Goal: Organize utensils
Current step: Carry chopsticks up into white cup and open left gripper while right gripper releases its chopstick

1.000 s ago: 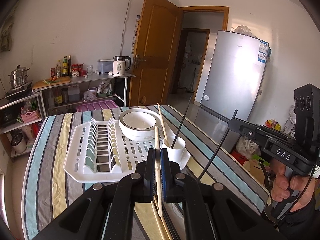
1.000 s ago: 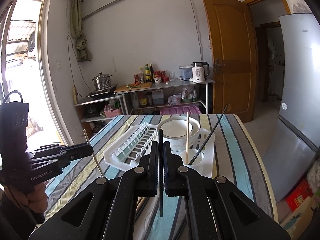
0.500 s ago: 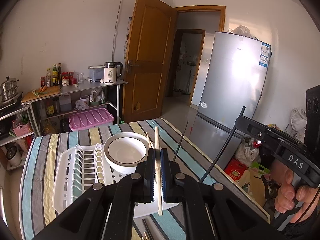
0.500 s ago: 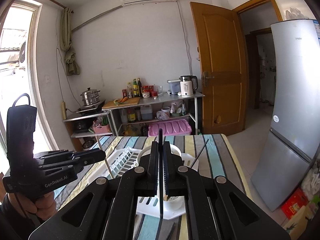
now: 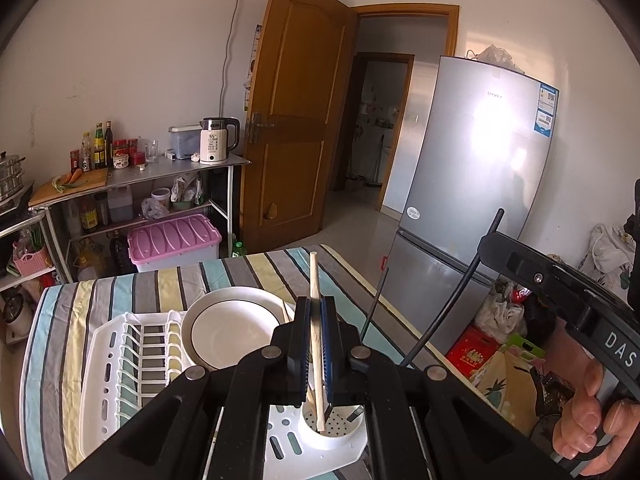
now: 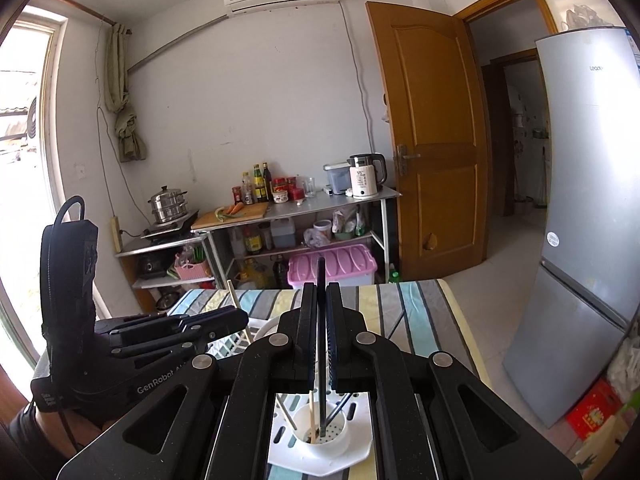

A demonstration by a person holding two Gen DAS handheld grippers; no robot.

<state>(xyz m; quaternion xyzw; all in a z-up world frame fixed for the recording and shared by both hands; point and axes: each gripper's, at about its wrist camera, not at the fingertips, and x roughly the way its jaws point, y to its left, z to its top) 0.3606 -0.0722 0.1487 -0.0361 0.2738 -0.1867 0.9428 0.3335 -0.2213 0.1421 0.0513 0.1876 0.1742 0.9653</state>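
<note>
Since a second ago I have lifted both tools and brought them over the white utensil cup [image 5: 331, 432], so the cup now sits low in both wrist views instead of out ahead on the table. My left gripper [image 5: 316, 344] is clamped narrow on a pale wooden chopstick [image 5: 315, 320], a straight square-ended stick standing almost upright, its lower end now down inside the cup's mouth. My right gripper [image 6: 320, 340] is pinched tight on a black chopstick [image 6: 321, 312], thin, smooth and dark, and its lower tip also reaches into the cup, where earlier it hung above the cloth. Seen from the right wrist, the cup is round, smooth plastic with a perforated floor, and it already holds another pale stick [image 6: 310, 414] and a dark one leaning against its wall. The cup stands in the corner of the white drying rack [image 5: 120, 364], a moulded plastic tray with slotted ribs. Just beyond the cup, in the rack, lies a round white bowl [image 5: 232, 328] with a thin dark ring inside its rim. Under the rack, the striped tablecloth [image 5: 60, 312] shows blue, grey and yellow bands.
</note>
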